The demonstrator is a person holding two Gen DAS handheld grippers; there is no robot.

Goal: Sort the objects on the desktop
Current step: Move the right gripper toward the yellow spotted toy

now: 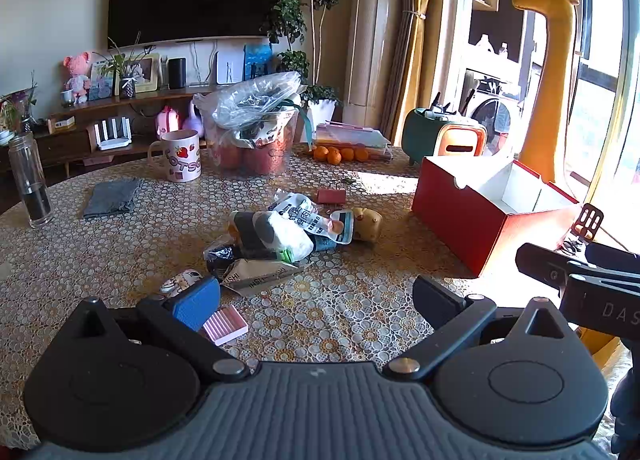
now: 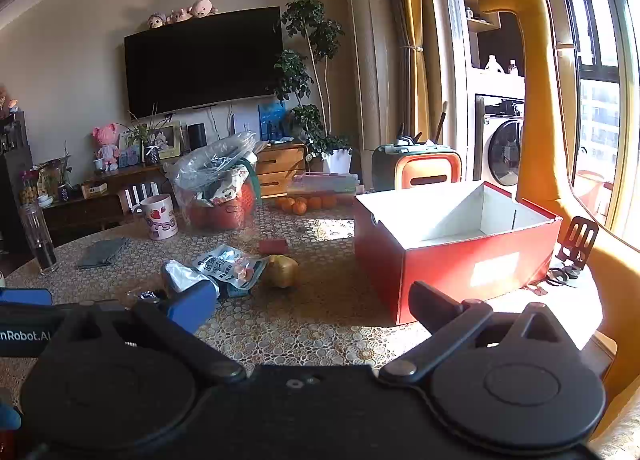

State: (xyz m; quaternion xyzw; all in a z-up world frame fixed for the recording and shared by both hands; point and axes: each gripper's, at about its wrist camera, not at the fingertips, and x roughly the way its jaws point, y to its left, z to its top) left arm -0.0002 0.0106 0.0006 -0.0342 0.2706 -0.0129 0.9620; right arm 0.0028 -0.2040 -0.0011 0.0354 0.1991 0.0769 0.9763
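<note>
With both the left gripper (image 1: 316, 298) and right gripper (image 2: 312, 306) spread wide and empty, sorting looks unstarted; next, probably reach into the packet pile (image 1: 280, 236) and carry 1 item to the red box (image 2: 460, 252).

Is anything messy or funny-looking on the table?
Yes. A jumble of crinkly plastic packets lies heaped in the middle of the flower-patterned tablecloth, overlapping at all angles. The red cardboard box beside it looks empty inside, so nothing seems sorted yet.

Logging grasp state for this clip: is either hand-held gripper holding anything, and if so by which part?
Nothing is held. The left hand-held gripper and the right hand-held gripper both stand wide open over the table, with nothing between their fingers.
</note>
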